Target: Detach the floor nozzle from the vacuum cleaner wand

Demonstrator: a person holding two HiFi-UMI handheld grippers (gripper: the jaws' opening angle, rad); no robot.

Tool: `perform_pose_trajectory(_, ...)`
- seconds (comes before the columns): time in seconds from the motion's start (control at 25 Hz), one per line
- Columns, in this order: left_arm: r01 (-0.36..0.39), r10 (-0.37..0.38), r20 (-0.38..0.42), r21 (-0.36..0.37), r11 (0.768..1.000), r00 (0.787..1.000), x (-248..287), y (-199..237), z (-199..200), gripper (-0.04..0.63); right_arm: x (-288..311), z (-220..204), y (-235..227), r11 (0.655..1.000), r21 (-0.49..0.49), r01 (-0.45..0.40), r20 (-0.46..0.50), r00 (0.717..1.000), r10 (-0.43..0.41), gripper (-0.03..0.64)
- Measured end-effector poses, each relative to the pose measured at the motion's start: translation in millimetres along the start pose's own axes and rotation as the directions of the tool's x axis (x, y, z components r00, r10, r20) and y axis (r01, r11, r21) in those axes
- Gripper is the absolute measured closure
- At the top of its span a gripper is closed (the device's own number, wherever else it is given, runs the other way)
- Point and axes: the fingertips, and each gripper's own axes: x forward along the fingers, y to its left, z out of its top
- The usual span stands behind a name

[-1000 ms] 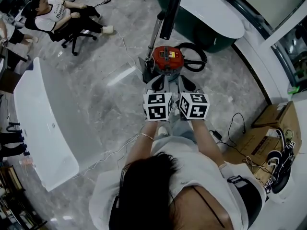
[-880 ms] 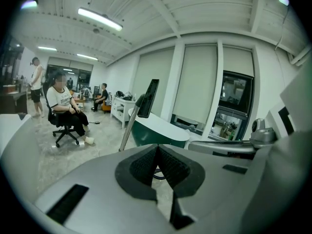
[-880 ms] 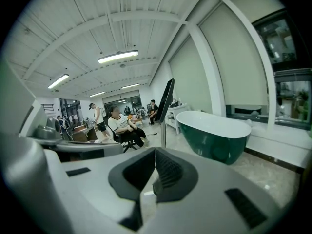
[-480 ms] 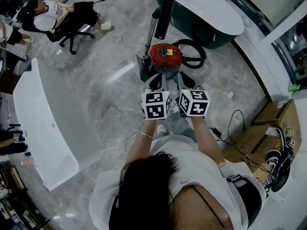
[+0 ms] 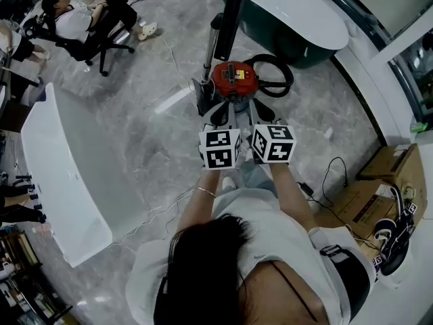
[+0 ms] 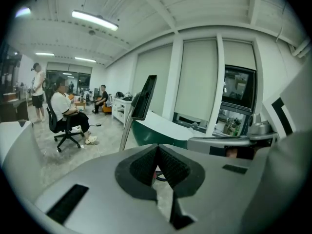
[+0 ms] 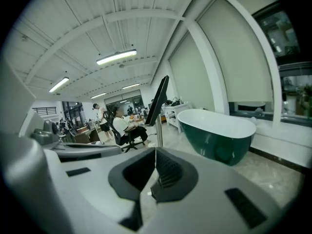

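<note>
Head view shows our left gripper [image 5: 218,117] and right gripper [image 5: 262,117] clamped shut and empty, just short of the red canister [image 5: 233,78]. Beyond it the floor nozzle [image 5: 232,12] sits on the wand [image 5: 209,46], so the detaching is all left.

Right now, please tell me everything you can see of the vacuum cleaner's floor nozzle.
The floor nozzle is a long, narrow, flat black head that looks like plastic. It sits attached on the upper end of the silvery wand, which stands upright beside the red canister. The nozzle is therefore raised off the floor and stands on end. Only the wand touches it.
</note>
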Motion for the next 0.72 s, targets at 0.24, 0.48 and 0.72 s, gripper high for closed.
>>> perform_pose_trajectory(0.24, 0.003, -0.003, -0.017, 0.012, 1.0, 1.0, 22.9, -0.9, 4.7, 0.594, 20.6, 5.6, -9.4, 1.0, 0.0, -0.023, -0.02, 1.0, 0.023, 0.601)
perform_pose_trajectory(0.48, 0.0, 0.0, -0.039, 0.002, 1.0, 0.999, 47.7, -0.2, 9.4, 0.594, 43.0, 13.8, -22.5, 0.999, 0.014, -0.042, -0.029, 0.999, 0.043, 0.601)
perform_pose_trajectory(0.72, -0.025, 0.025, -0.032, -0.002, 1.0, 0.999, 65.8, 7.4, 22.8, 0.594, 64.6, 30.0, -26.8, 0.996, 0.021, -0.091, -0.018, 0.996, 0.091, 0.601)
